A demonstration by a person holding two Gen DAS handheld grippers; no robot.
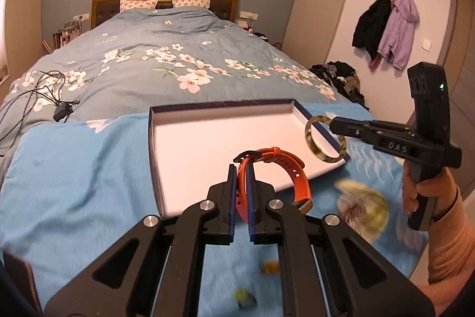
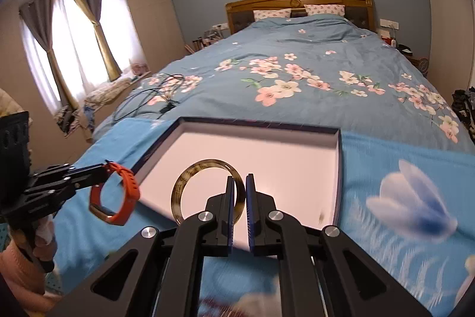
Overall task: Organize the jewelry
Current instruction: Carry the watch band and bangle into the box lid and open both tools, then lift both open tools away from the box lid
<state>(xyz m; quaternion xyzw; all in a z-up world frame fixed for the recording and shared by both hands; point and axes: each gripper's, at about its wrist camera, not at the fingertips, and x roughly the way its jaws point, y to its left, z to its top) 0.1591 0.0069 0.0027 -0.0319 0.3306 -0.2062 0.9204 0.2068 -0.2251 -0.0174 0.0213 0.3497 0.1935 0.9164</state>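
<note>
My left gripper (image 1: 241, 168) is shut on the strap of an orange watch (image 1: 285, 168), held in the air over the near edge of a shallow white-lined box (image 1: 207, 135). In the right wrist view the same orange watch (image 2: 118, 195) hangs from the left gripper (image 2: 105, 168) at the box's left corner. My right gripper (image 2: 240, 183) is shut on a mottled olive-brown bangle (image 2: 190, 180), which stands upright over the box (image 2: 267, 156). From the left wrist view the bangle (image 1: 317, 135) and right gripper (image 1: 332, 121) hover at the box's right rim.
The box lies on a light blue flowered cloth (image 1: 74, 168) at the foot of a bed with a blue blossom quilt (image 1: 163, 61). Black cables and a charger (image 1: 59, 112) lie on the quilt at left. Small blurred items (image 1: 268, 268) rest on the cloth near me.
</note>
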